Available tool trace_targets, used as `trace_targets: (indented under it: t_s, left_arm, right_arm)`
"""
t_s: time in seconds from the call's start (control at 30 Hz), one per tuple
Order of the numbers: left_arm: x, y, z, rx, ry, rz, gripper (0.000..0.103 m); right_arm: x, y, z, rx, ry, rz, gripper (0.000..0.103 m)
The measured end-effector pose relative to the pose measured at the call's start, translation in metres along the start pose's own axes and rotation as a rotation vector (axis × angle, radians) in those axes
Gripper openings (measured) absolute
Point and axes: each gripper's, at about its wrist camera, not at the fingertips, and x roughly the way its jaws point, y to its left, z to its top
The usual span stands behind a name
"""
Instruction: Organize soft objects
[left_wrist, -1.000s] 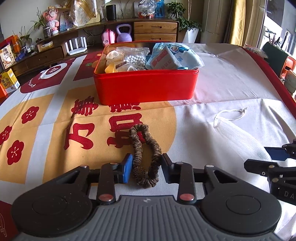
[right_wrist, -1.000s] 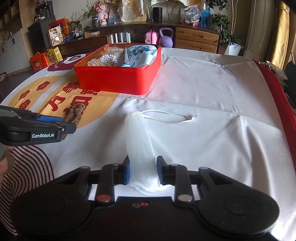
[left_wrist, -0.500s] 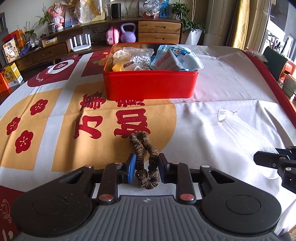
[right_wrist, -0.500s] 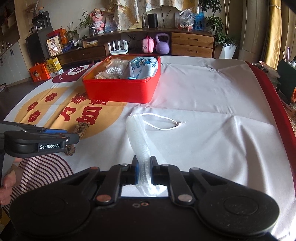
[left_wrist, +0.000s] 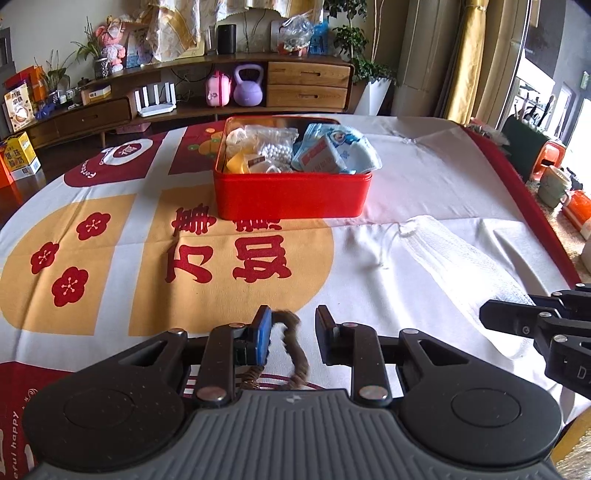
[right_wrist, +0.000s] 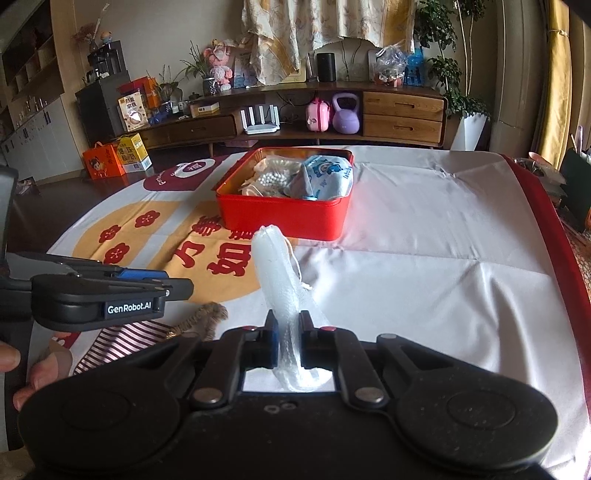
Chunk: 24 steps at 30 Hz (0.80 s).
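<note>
A red tin box (left_wrist: 291, 195) with soft packets in it stands at the middle of the table; it also shows in the right wrist view (right_wrist: 284, 218). My left gripper (left_wrist: 293, 332) is open above the table, and a brown scrunchie (left_wrist: 295, 350) lies loose between its fingers near the table's front edge; the scrunchie also shows in the right wrist view (right_wrist: 205, 317). My right gripper (right_wrist: 288, 339) is shut on a white mesh pouch (right_wrist: 277, 273) and holds it lifted, its drawstring hanging. The pouch shows at the right in the left wrist view (left_wrist: 461, 258).
The tablecloth (left_wrist: 424, 177) is white with red and orange prints on the left. A red table edge (right_wrist: 554, 240) runs along the right. A wooden sideboard (left_wrist: 258, 92) with a purple kettlebell (left_wrist: 247, 90) stands behind the table.
My left gripper has opened and risen, and the scrunchie has slipped out of its grip. My right gripper has closed on the mesh pouch and lifted it off the table.
</note>
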Motion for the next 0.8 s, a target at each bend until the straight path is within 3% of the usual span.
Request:
trace_targets:
  t_s: [0.27,0.53,0.6,0.67,0.8]
  left_arm:
    - [-0.023,-0.002,0.011,0.033,-0.044,-0.03,0.026]
    - [0.011,0.006,-0.004,0.002,0.083,-0.068,0.027]
    - [0.02,0.005,-0.008,0.006,0.105,-0.063,0.036]
    - [0.026,0.005,-0.012,0.003,0.113,-0.063,0.068]
    - [0.034,0.004,-0.018,0.011,0.124,-0.051,0.071]
  right_arm:
    - [-0.019,0.009,0.013,0.002,-0.047,0.022,0.009]
    - [-0.011,0.006,0.004,0.016,-0.017,0.024,0.009]
    - [-0.007,0.005,0.002,0.021,-0.008,0.026,0.009]
    - [-0.005,0.003,-0.001,0.028,-0.001,0.028,0.009]
    - [-0.001,-0.004,-0.004,0.043,0.01,0.031,0.009]
